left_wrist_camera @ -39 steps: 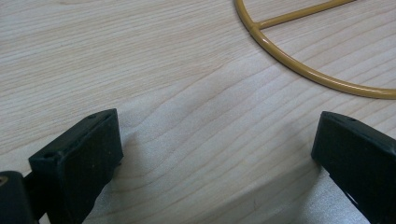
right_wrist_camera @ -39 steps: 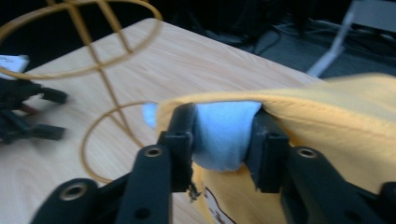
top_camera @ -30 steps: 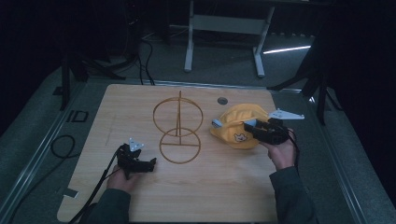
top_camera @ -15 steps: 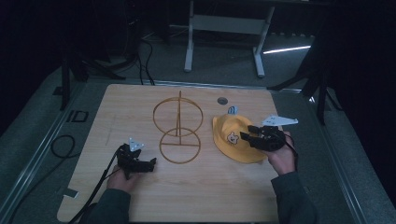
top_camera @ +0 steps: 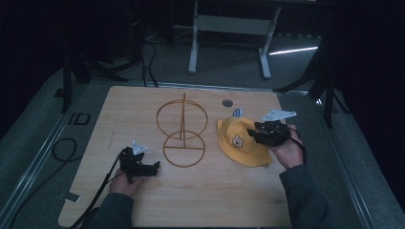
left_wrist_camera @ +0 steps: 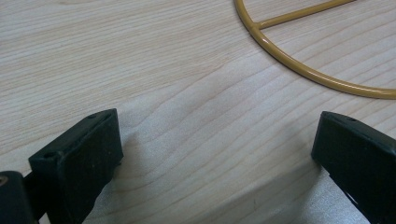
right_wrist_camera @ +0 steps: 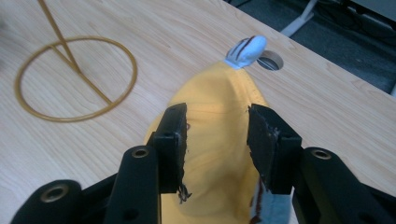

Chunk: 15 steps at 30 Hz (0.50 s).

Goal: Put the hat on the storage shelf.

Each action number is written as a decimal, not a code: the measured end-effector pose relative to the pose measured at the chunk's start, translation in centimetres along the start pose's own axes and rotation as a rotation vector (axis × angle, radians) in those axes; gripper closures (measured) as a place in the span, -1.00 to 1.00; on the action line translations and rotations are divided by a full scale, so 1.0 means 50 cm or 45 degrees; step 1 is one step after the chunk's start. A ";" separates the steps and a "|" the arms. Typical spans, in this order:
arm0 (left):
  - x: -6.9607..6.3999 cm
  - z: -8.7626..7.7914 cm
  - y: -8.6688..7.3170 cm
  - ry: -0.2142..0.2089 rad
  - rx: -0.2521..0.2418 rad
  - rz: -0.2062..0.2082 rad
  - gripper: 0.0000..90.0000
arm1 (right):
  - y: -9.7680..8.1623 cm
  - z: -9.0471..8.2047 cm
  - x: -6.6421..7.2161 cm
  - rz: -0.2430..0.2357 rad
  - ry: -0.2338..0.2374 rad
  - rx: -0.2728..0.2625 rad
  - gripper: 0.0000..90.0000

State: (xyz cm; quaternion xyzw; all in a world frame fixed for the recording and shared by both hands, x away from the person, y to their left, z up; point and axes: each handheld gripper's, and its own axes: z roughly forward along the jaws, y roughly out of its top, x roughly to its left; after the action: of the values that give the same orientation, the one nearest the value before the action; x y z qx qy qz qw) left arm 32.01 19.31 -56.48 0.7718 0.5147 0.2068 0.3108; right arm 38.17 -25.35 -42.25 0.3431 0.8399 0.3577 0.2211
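A yellow bucket hat (top_camera: 239, 143) with a small bear patch lies on the table's right half. My right gripper (top_camera: 253, 136) reaches onto it from the right. In the right gripper view the hat's crown (right_wrist_camera: 219, 135) rises as a ridge between the jaws of my right gripper (right_wrist_camera: 217, 114) and touches both pads; the jaws have just been closing on it. A gold wire stand (top_camera: 184, 119) with a flat ring base stands mid-table. My left gripper (top_camera: 153, 167) rests on the wood to the left of that base, open (left_wrist_camera: 217, 126) with nothing between its jaws.
A white striped tag (top_camera: 237, 112) pokes out at the hat's far edge, also seen ahead of the jaws (right_wrist_camera: 246, 50). A round cable hole (top_camera: 228, 102) sits in the tabletop behind it. The stand's base ring (left_wrist_camera: 303, 70) lies just ahead of the left jaws.
The hat has shifted slightly toward the near edge and lies flatter and wider. The right gripper moved a little with it. The left gripper has stayed put.
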 end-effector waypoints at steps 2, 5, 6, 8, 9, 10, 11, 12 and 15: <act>0.000 0.000 0.000 0.000 0.001 0.000 -0.96 | 0.003 0.003 -0.005 -0.006 -0.012 0.023 0.26; 0.000 0.000 0.000 0.000 0.001 0.000 -0.96 | 0.008 0.003 -0.014 0.015 -0.024 0.039 0.22; 0.000 0.000 0.000 0.000 0.001 0.001 -0.96 | 0.009 0.004 -0.018 0.021 -0.026 0.043 0.20; 0.000 0.000 0.000 0.000 0.001 0.001 -0.96 | 0.012 0.003 -0.024 0.040 -0.026 0.055 0.16; 0.000 0.000 0.000 0.000 0.001 0.001 -0.96 | 0.014 0.003 -0.026 0.041 -0.026 0.063 0.17; 0.000 0.000 0.000 0.000 0.001 0.001 -0.96 | 0.016 0.004 -0.028 0.034 -0.024 0.072 0.17; 0.000 0.000 0.000 0.000 0.003 0.003 -0.96 | 0.021 0.006 -0.030 0.017 -0.029 0.108 0.18; 0.000 0.000 0.000 0.000 0.003 0.003 -0.96 | 0.021 0.006 -0.030 0.017 -0.029 0.108 0.18; 0.000 0.000 0.000 0.000 0.003 0.003 -0.96 | 0.033 0.017 -0.033 -0.013 -0.042 0.175 0.26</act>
State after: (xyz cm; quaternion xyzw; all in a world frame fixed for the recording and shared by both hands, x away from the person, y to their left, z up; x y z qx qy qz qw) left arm 32.00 19.33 -56.46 0.7729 0.5140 0.2065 0.3096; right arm 40.49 -25.36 -41.33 0.3591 0.8604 0.2924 0.2126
